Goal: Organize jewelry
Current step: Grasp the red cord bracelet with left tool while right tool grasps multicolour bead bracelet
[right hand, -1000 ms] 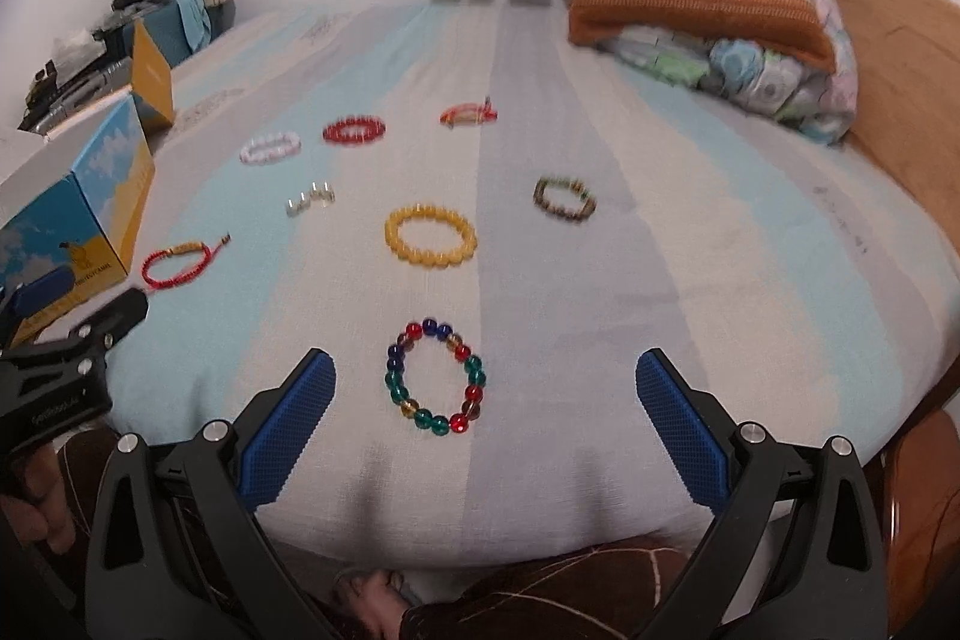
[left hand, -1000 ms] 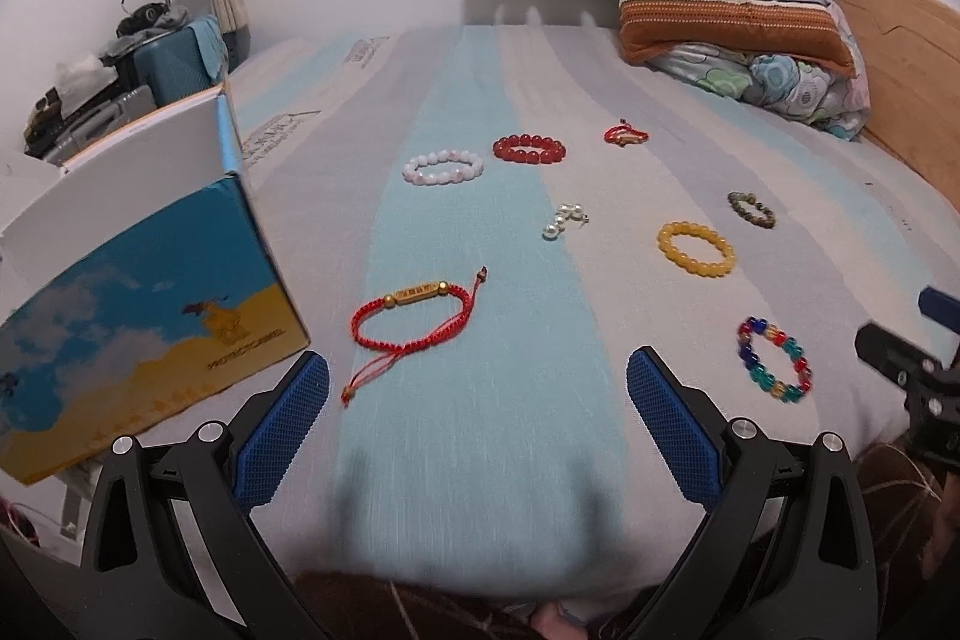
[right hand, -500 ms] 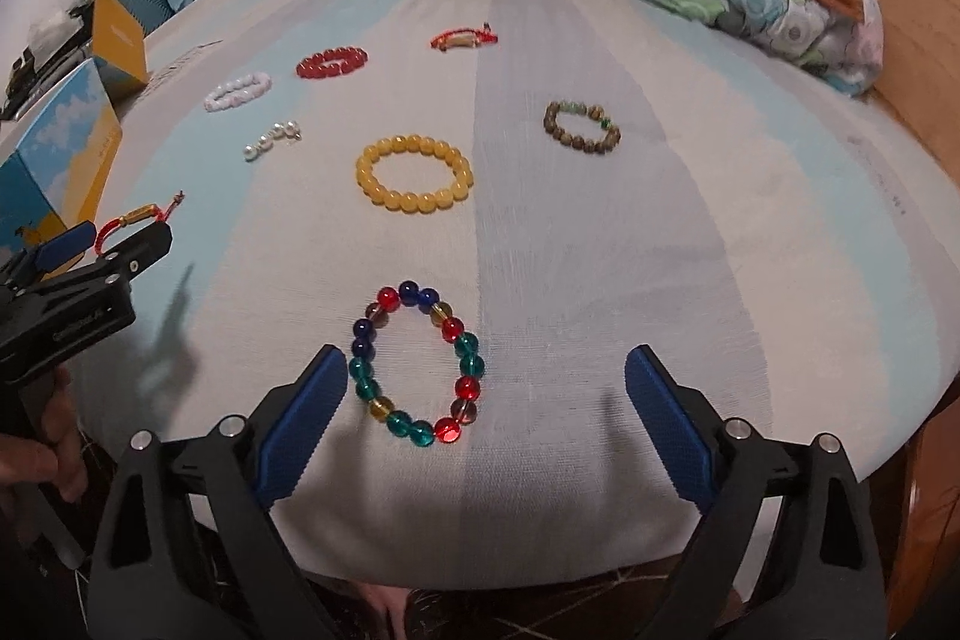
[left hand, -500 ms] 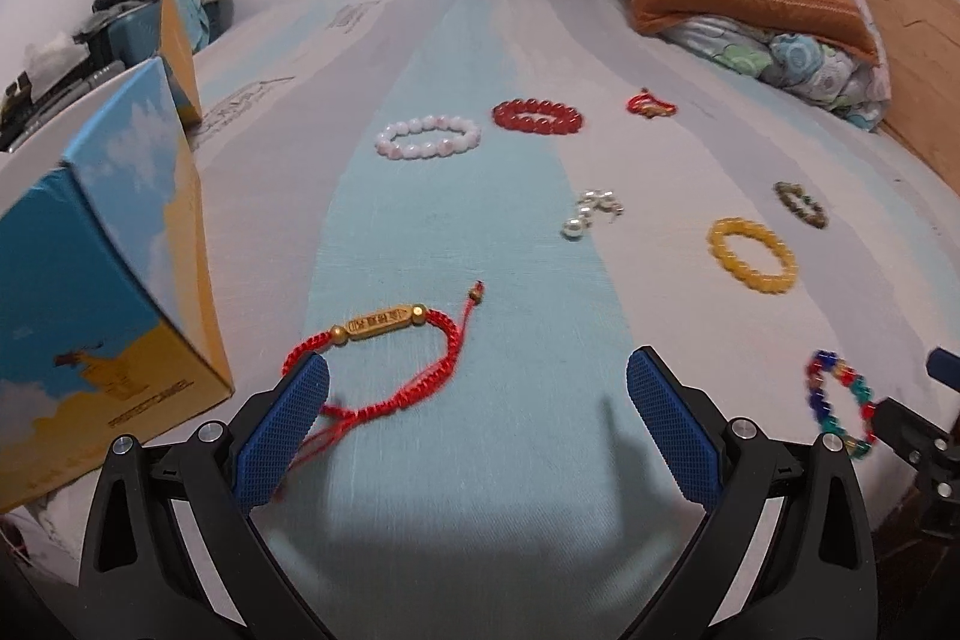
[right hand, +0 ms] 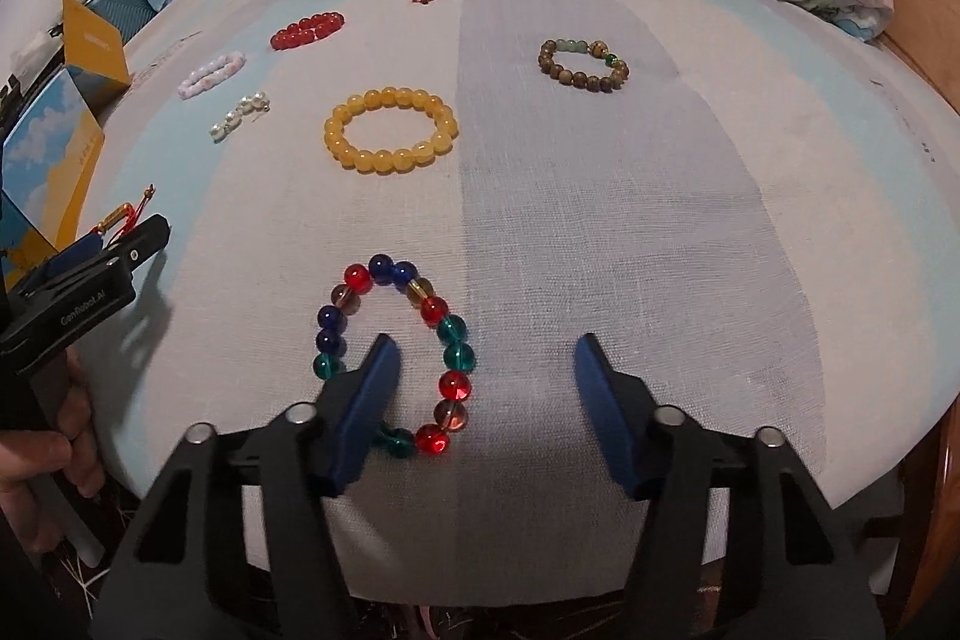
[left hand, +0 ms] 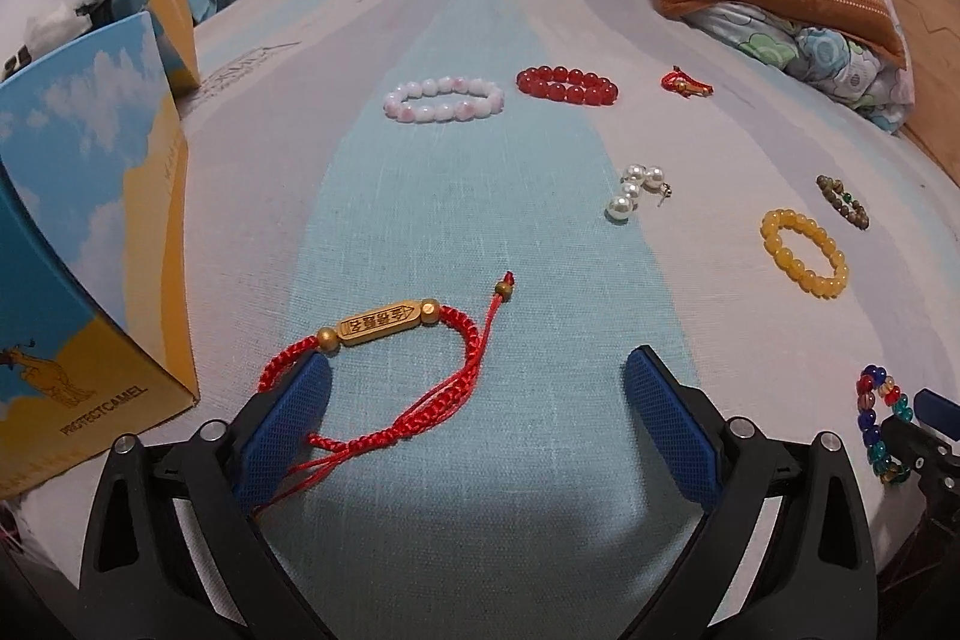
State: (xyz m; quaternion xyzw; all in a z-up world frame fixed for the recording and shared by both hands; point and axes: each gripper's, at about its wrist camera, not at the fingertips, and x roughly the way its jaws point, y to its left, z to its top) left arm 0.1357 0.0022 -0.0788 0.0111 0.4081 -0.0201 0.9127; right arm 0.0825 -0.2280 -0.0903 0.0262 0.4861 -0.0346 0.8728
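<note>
Left gripper (left hand: pixel 477 403): jaws closing, red cord bracelet (left hand: pixel 384 340) between them unpressed; blue box (left hand: pixel 78 244) stands just left. Right gripper (right hand: pixel 483 403): jaws closing astride multicoloured bead bracelet (right hand: pixel 447 334), not clamped; yellow bracelet (right hand: pixel 390 130) lies ahead.

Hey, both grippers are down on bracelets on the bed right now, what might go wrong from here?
1. The right gripper is closing with one finger inside the multicolored bead bracelet; it may pinch only one side, so the round beads could slip out.
2. The left gripper is closing, still wide, around the red cord bracelet; its loose tails may snag on the finger or trail.
3. The soft bed sheet may get pinched too.
</note>
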